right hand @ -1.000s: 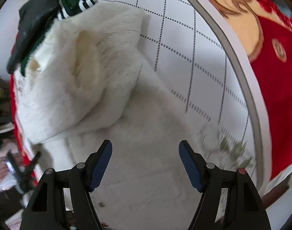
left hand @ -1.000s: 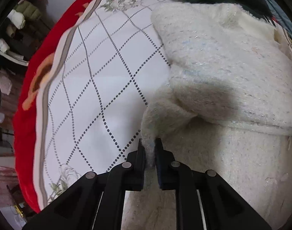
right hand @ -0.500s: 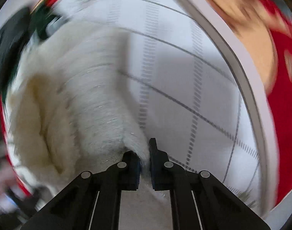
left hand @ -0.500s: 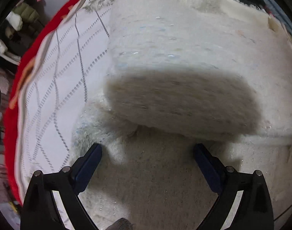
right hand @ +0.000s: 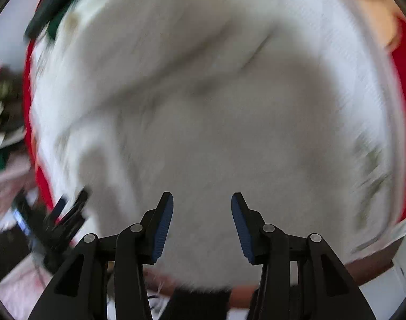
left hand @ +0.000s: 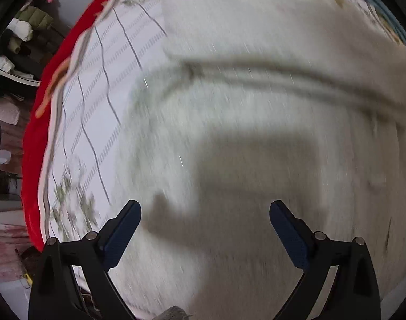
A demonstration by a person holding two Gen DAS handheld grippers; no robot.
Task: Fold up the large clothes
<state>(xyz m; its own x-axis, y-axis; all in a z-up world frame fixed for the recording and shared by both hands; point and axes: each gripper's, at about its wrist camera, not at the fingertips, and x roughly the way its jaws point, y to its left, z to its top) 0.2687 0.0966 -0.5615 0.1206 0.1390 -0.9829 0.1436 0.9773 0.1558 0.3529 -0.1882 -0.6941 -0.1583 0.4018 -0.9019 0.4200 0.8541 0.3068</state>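
Observation:
A large fluffy white garment [left hand: 256, 106] lies spread on the bed, with a fold line across its middle; it also fills the right wrist view [right hand: 203, 106]. My left gripper [left hand: 205, 213] is wide open and empty, just above the garment's near part. My right gripper [right hand: 202, 208] is open and empty, over the garment's near edge. The left gripper [right hand: 67, 213] shows blurred at the lower left of the right wrist view. Both views are motion-blurred.
The garment lies on a white diamond-patterned sheet [left hand: 96, 101] over a red blanket [left hand: 32, 138]. Dark green and black clothes [right hand: 59, 2] sit at the far end of the bed. Clutter [left hand: 19, 32] stands on shelves beyond the bed's left side.
The right gripper, shut on a garment edge half a second ago, has let go and opened. The left gripper, open since half a second ago, has pulled back toward the near edge.

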